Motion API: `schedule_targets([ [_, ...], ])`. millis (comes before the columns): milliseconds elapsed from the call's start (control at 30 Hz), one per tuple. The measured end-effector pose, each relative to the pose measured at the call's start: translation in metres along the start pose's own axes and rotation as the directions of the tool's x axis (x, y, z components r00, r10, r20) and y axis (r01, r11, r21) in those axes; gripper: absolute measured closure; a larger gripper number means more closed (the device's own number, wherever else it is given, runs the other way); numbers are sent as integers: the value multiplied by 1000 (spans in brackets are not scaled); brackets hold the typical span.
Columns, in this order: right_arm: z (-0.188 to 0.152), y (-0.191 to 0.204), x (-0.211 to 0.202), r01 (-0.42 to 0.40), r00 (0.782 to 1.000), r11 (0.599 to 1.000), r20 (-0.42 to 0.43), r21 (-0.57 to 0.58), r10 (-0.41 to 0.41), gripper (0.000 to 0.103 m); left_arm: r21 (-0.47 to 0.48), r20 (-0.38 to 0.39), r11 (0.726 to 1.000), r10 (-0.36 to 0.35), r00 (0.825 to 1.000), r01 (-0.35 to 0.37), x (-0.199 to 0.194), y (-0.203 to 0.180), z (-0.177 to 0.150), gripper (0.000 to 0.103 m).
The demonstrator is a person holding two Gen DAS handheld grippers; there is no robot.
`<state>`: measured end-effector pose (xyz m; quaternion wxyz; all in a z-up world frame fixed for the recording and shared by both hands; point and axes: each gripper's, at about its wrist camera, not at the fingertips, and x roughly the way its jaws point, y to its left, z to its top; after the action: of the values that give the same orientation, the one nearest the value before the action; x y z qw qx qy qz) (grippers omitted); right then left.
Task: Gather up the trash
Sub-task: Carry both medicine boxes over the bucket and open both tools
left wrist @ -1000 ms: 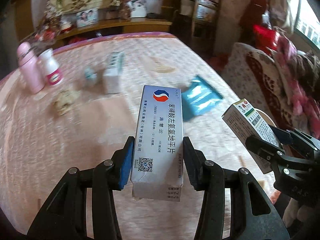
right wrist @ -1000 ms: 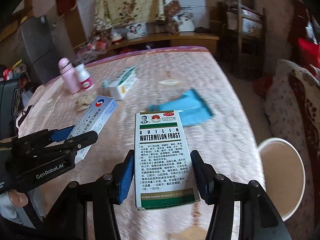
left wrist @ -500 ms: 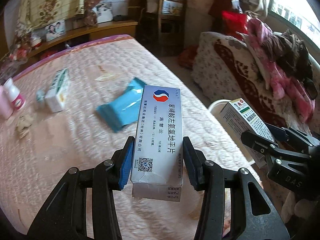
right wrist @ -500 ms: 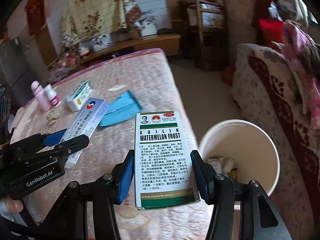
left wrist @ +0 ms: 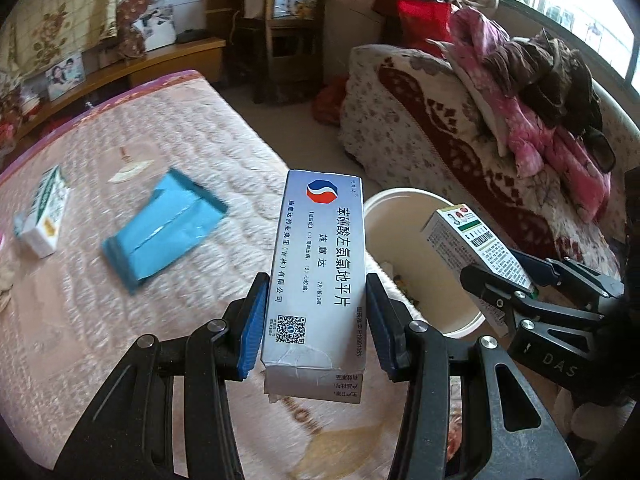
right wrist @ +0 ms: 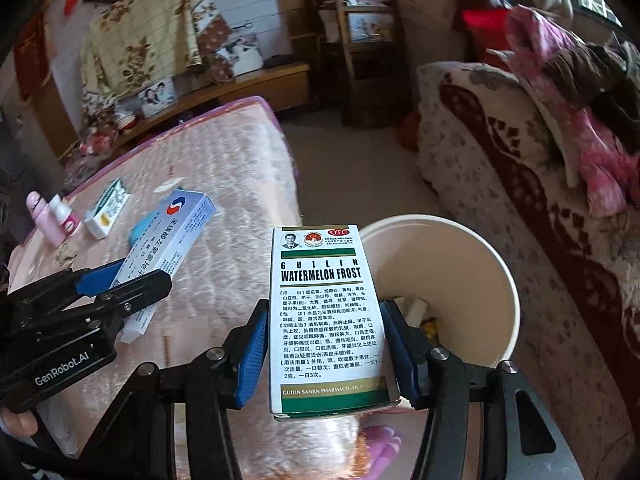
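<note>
Right gripper clamped on green-and-white medicine box, long axis pointing forward, far end overlapping rim of white bin just beyond, to right. Left gripper gripped blue-and-white medicine box, still above bed edge; bin farther right. Right hand nearer.

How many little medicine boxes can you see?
3. A blue-and-white box is held in the left gripper, a green-and-white box in the right gripper, and a third box lies on the bed. More may be hidden in the bucket.
</note>
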<state>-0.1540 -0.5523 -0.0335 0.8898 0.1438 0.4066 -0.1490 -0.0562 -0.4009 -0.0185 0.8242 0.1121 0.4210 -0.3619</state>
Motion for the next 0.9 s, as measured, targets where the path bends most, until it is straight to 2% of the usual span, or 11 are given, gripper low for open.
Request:
schedule_targets([
  [233,-1,-34,8,51,999,998,-14,42,-50,50,18,-27,999,-29,999,30,22,-20,8,58],
  [633,-8,-78,26,75,996,988,-54,132,-68,50,59,-58,995,-74,996,77,44,-47,12,58],
  [900,-16,-99,32,87,994,976,-83,202,-72,49,23,-84,990,-138,987,141,61,-51,15,56],
])
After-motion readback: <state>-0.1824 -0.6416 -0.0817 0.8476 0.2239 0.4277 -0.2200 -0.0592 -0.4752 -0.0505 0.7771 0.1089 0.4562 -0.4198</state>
